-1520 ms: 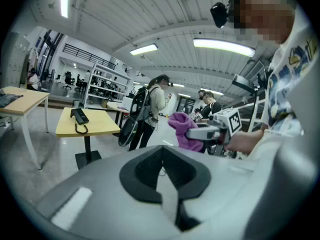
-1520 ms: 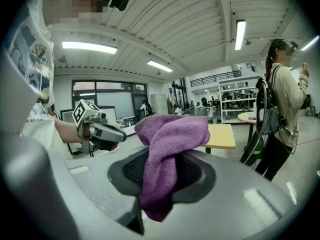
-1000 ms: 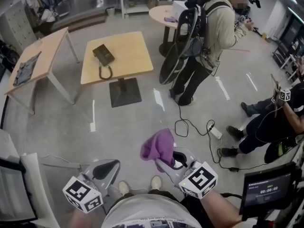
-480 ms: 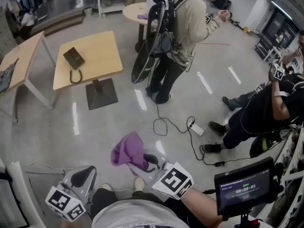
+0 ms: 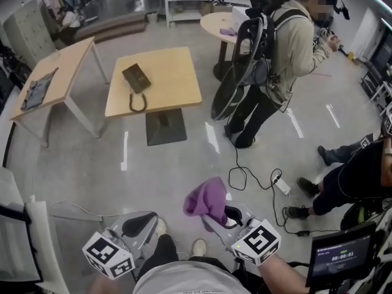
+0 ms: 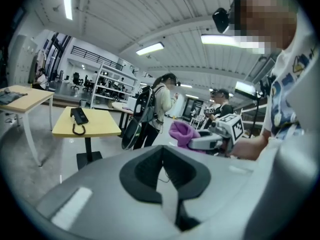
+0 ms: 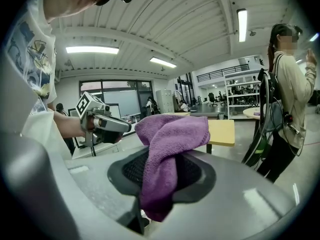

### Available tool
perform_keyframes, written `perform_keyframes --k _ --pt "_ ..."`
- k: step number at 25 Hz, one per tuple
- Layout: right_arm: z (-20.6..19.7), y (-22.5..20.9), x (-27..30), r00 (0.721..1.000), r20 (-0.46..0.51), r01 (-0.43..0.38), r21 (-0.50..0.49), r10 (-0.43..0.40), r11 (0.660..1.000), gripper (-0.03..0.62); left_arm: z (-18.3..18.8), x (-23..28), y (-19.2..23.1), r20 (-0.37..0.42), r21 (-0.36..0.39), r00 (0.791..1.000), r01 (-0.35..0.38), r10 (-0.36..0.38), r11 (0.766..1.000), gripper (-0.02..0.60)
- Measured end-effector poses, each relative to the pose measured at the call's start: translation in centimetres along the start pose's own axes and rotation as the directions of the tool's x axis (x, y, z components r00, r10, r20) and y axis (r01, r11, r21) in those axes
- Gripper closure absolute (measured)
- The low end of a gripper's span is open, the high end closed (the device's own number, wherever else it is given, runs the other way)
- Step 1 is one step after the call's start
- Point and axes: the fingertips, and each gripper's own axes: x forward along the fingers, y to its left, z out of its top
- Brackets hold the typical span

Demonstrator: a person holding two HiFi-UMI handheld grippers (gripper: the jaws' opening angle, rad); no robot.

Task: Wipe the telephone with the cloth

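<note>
My right gripper has its jaws clamped on a purple cloth. The fabric is pinched between the dark pads, bunches up above them and hangs out below. In the head view the cloth sits at lower centre, puffed out past the gripper's tips towards the top of the frame.

My left gripper has its jaws closed together with nothing between them. In the head view it sits at lower left, beside my shoes. Each gripper carries its marker cube at the bottom edge of that view, the left cube and the right cube.

The telephone lies well apart from both grippers, at upper centre-left of the head view. It is a dark desk set on a square wooden table, and its coiled cord loops on the tabletop towards the near edge. The table stands on a single post with a dark square base. The left gripper view shows the same telephone at middle left.

A longer wooden table stands at far left. A person with a backpack stands at upper right, beside a round table. A power strip with black cable lies on the grey floor right of centre. A small monitor fills the lower right corner.
</note>
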Motion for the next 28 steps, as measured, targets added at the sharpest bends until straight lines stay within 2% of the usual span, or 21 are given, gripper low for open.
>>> perform_keyframes --k 4,8,14,17,21,28 --pt "0.7 -0.8 2.5 0.999 -0.022 0.025 0.002 -0.025 1.0 0.479 0.7 0.3 3.0 0.023 -0.025 0.999 0.038 -0.037 0.999 0.577" --pt "1.8 -1.9 6.7 0.999 -0.029 0.032 -0.023 -0.033 0.999 0.479 1.2 0.9 6.6 0.022 0.032 0.998 0.066 -0.067 0.997 0.575" --pt "6.4 -1.1 12.3 0.999 -0.006 0.036 -0.013 -0.036 0.999 0.479 3.4 -0.8 10.7 -0.018 0.082 0.995 0.101 -0.1 0.991 0.575" --pt "7.8 -0.9 15.1 0.999 0.018 0.045 -0.003 -0.045 0.999 0.479 3.8 -1.0 13.4 -0.002 0.051 0.995 0.105 -0.105 0.993 0.575" --pt "8.6 -1.0 17.7 1.0 0.003 0.024 -0.016 -0.024 1.0 0.479 4.1 -0.5 16.1 0.016 0.006 0.996 0.091 -0.091 0.996 0.575" --pt "9.9 -6.6 20.5 1.0 -0.016 -0.01 -0.03 0.009 0.999 0.479 5.8 3.0 19.6 0.024 -0.041 0.999 0.037 -0.036 0.999 0.575"
